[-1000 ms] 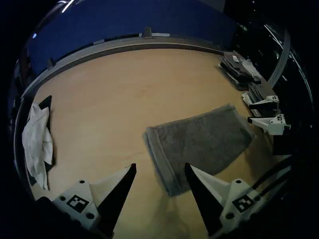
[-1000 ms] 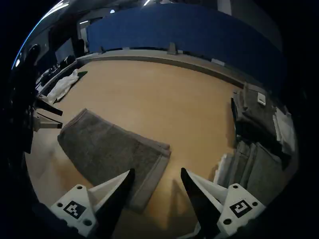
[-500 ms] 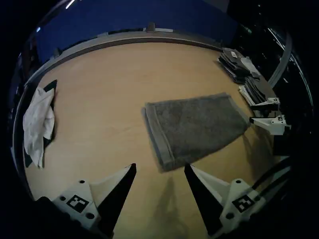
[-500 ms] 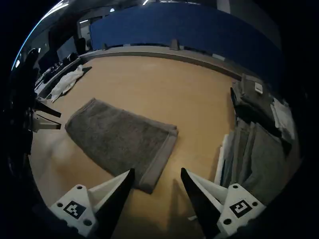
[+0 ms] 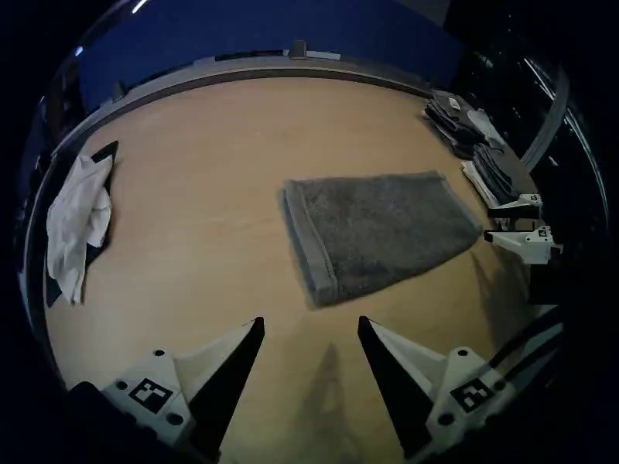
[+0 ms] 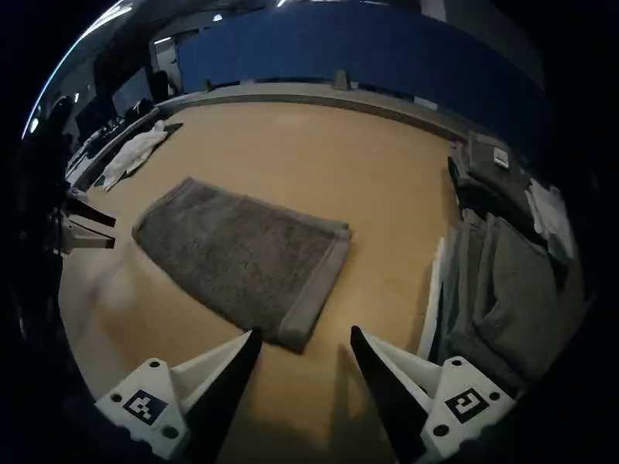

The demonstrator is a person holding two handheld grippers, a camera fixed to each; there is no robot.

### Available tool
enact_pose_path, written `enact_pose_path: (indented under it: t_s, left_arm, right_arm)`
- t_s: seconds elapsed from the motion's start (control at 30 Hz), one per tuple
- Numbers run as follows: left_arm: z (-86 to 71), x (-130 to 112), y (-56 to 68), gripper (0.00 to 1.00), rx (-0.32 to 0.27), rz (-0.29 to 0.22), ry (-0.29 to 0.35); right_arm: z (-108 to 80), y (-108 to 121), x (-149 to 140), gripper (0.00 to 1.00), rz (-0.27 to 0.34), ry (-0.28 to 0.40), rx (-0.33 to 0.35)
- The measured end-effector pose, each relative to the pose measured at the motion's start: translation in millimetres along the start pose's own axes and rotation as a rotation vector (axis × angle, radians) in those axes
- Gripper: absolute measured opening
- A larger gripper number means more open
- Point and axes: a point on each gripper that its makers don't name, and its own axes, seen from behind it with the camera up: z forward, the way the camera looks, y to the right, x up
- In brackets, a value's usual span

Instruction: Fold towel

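The folded grey towel [image 5: 379, 232] lies flat on the wooden table [image 5: 201, 170], a little right of the middle in the left gripper view, with its thick hemmed edge on the left side. The left gripper [image 5: 309, 319] hangs above the table at the bottom of this frame. Its two fingers are spread apart with nothing between them, and the near corner of the towel is just ahead of their tips, not touching. At the left edge this view gives a crumpled white cloth [image 5: 73, 224], well apart from the towel. At the right edge it gives the other gripper from the side, beside the far corner of the towel.

The right gripper view looks at the same towel from the opposite side, so the hemmed edge is now on the right. The right gripper [image 6: 304, 329] is also released, holding nothing, and the towel corner is just in front of its fingertips. On the right side this view gives a stack of grey towels [image 6: 503, 294] very close and large. A blue partition [image 6: 348, 46] stands behind the table at the top.
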Motion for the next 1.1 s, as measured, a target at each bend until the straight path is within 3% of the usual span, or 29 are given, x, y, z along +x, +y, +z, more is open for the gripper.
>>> enact_pose_path:
  t_s: [0.1, 0.43, 0.8, 1.1]
  left_arm:
    - [-1.7, -0.2, 0.5, 0.90, 0.000, -0.001, 0.002]
    - [-4.0, -4.8, 3.1, 0.90, -0.002, -0.002, 0.004]
    - [-6.8, -2.3, 5.1, 0.89, -0.002, -0.002, 0.010]
    - [-6.8, -1.3, 7.0, 0.90, -0.003, 0.005, 0.014]
  right_arm:
    - [1.7, -0.4, -2.8, 0.78, -0.009, -0.007, 0.003]
    - [9.8, -3.4, -10.6, 0.37, -0.009, -0.032, 0.030]
    - [12.9, -6.5, -12.9, 0.34, -0.012, -0.047, 0.042]
    - [12.6, -9.1, -16.5, 0.11, -0.018, -0.059, 0.053]
